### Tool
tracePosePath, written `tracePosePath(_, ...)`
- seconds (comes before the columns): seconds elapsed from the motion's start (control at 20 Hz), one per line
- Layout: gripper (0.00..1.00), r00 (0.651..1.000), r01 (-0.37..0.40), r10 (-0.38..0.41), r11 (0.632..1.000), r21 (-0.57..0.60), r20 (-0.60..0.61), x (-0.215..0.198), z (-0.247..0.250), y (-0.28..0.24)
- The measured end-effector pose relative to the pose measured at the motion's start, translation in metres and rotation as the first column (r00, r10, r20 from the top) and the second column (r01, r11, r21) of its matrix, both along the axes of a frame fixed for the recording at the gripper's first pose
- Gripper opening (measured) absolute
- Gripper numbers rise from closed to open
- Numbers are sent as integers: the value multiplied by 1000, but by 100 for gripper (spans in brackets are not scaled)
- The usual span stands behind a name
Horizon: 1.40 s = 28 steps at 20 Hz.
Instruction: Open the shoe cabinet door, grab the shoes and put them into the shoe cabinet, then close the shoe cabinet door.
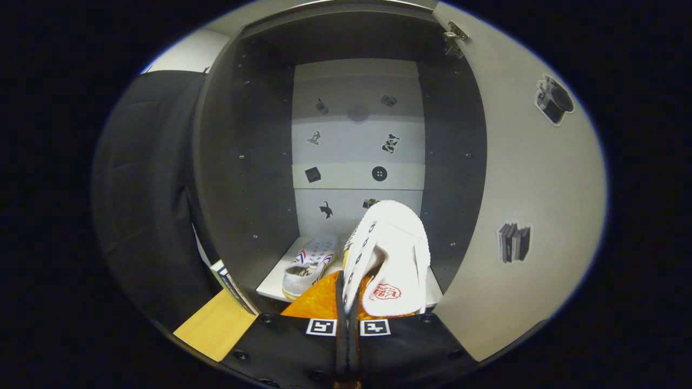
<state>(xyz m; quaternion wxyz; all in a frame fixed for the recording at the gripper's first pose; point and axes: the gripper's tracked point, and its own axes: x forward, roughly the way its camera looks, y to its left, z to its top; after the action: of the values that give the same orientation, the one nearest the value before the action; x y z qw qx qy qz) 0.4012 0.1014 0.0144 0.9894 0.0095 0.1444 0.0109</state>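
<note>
The shoe cabinet stands open straight ahead, its door swung wide to the right of the fingers. My gripper is shut on a white canvas shoe, pinching its side by the lace eyelets; the shoe hangs toe-forward just ahead of the fingers, at the cabinet's mouth and above the bottom shelf. A second white shoe with red and blue stripes lies on that shelf, on the left side, toe pointing inward.
The cabinet's pale back panel carries several small stickers. Black cloth hangs left of the cabinet. A wooden surface lies low on the left, with a book-like item beside the cabinet's left wall.
</note>
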Motion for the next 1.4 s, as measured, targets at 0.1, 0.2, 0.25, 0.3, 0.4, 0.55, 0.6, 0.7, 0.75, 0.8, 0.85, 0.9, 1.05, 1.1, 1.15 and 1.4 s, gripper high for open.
tracePosePath(0.1, 2, 999, 34, -34, 999, 37, 0, 29, 2, -7)
tracePosePath(0.2, 2, 998, 59, -58, 997, 48, -9, 59, -1, -15)
tracePosePath(0.25, 2, 998, 67, -66, 997, 49, -16, 73, -2, -18)
tracePosePath(0.3, 2, 997, 75, -74, 996, 47, -22, 86, -3, -20)
tracePosePath(0.4, 2, 996, 88, -86, 995, 37, -34, 114, -10, -26)
tracePosePath(0.55, 2, 992, 110, -110, 994, -2, -68, 153, -26, -35)
tracePosePath(0.6, 2, 990, 114, -115, 993, -17, -86, 164, -34, -35)
tracePosePath(0.7, 2, 985, 108, -113, 993, -41, -134, 182, -54, -35)
tracePosePath(0.75, 2, 981, 107, -113, 993, -48, -159, 188, -65, -34)
tracePosePath(0.8, 2, 977, 105, -112, 993, -48, -182, 193, -73, -32)
tracePosePath(0.85, 2, 976, 108, -115, 993, -45, -185, 200, -77, -30)
tracePosePath(0.9, 2, 972, 110, -117, 993, -47, -201, 204, -83, -29)
tracePosePath(1.05, 6, 965, 111, -120, 993, -49, -234, 211, -94, -24)
tracePosePath(1.1, 12, 962, 107, -119, 992, -61, -247, 210, -100, -23)
tracePosePath(1.15, 18, 958, 97, -112, 993, -68, -264, 207, -106, -19)
tracePosePath(1.4, 55, 973, 45, -65, 995, -94, -223, 195, -96, 3)
